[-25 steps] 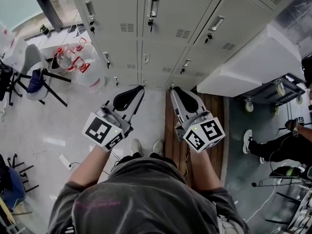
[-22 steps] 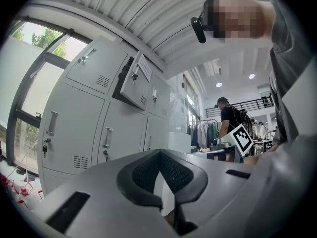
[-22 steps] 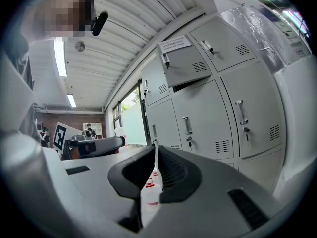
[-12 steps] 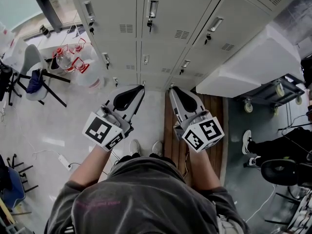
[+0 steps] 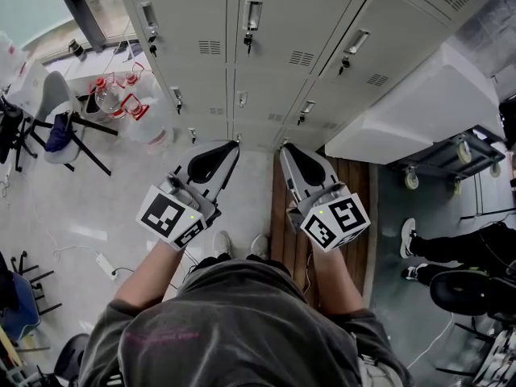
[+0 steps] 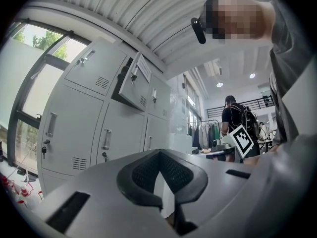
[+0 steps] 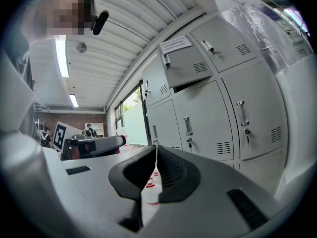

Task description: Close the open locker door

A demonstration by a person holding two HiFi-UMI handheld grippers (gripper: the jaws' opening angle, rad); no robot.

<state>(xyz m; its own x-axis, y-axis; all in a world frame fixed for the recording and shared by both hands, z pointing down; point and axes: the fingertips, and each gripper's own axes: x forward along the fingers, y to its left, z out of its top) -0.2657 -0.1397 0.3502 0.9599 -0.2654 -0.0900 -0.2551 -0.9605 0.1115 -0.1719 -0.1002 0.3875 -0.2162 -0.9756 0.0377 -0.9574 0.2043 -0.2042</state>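
The open locker door is in the upper row and hangs ajar, tilted outward, with a paper notice on it. The right gripper view shows the same door above and ahead of the jaws. It is outside the head view, which takes in only lower closed lockers. My left gripper and right gripper are held side by side at waist height, pointing at the locker base. Both are shut with nothing between the jaws, as seen at the left gripper and the right gripper. Both are far from the door.
A large white block leans over a wheeled cart at the right, beside a wooden board on the floor. Water jugs and a chair stand at the left. A seated person's legs are at the right.
The right gripper has edged slightly left with its jaws closing the last bit. The left gripper is still. The person at the right has drawn their legs and hands back.
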